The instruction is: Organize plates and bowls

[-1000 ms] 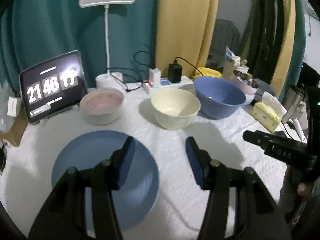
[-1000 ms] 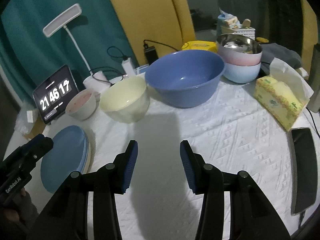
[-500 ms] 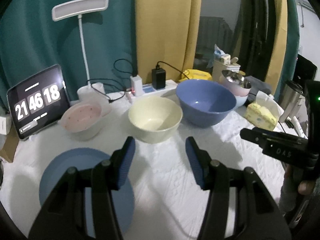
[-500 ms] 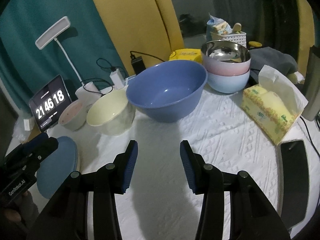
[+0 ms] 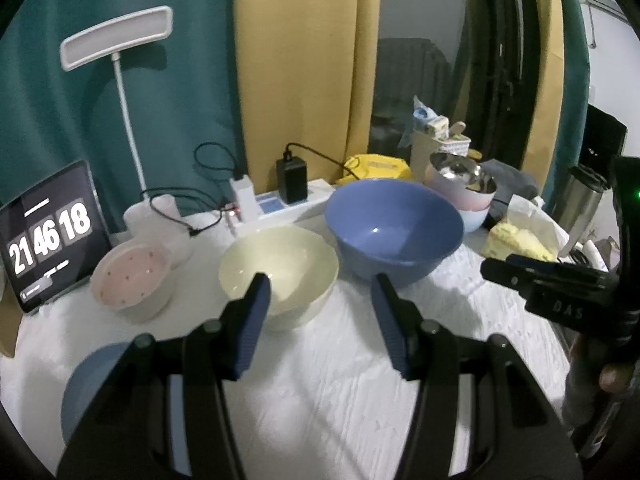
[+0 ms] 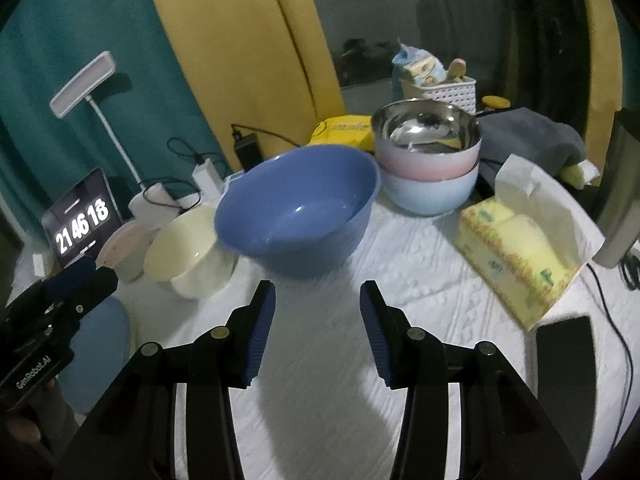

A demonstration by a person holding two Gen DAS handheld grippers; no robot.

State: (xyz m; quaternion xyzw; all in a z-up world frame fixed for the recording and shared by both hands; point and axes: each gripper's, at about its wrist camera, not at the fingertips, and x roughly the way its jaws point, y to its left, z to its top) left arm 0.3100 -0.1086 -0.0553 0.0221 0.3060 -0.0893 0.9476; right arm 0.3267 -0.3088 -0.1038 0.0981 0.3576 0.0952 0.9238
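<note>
On the white cloth stand a pink bowl (image 5: 132,276), a cream bowl (image 5: 280,268) and a large blue bowl (image 5: 394,228) in a row. A blue plate (image 5: 96,384) lies at the near left. A steel bowl sits in a stack of pink and pale blue bowls (image 6: 430,160) at the back right. My left gripper (image 5: 320,312) is open and empty, just short of the cream bowl (image 6: 188,252). My right gripper (image 6: 316,320) is open and empty, just short of the blue bowl (image 6: 296,216). The right gripper also shows in the left wrist view (image 5: 552,280).
A clock tablet (image 5: 48,236), a white desk lamp (image 5: 120,36) and a power strip with chargers (image 5: 280,200) stand along the back. A tissue pack (image 6: 520,256) and a dark phone (image 6: 564,368) lie at the right. Curtains hang behind.
Both grippers have moved forward and to the right towards the bowls. The blue plate has slid to the lower left of both views. Both stay open.
</note>
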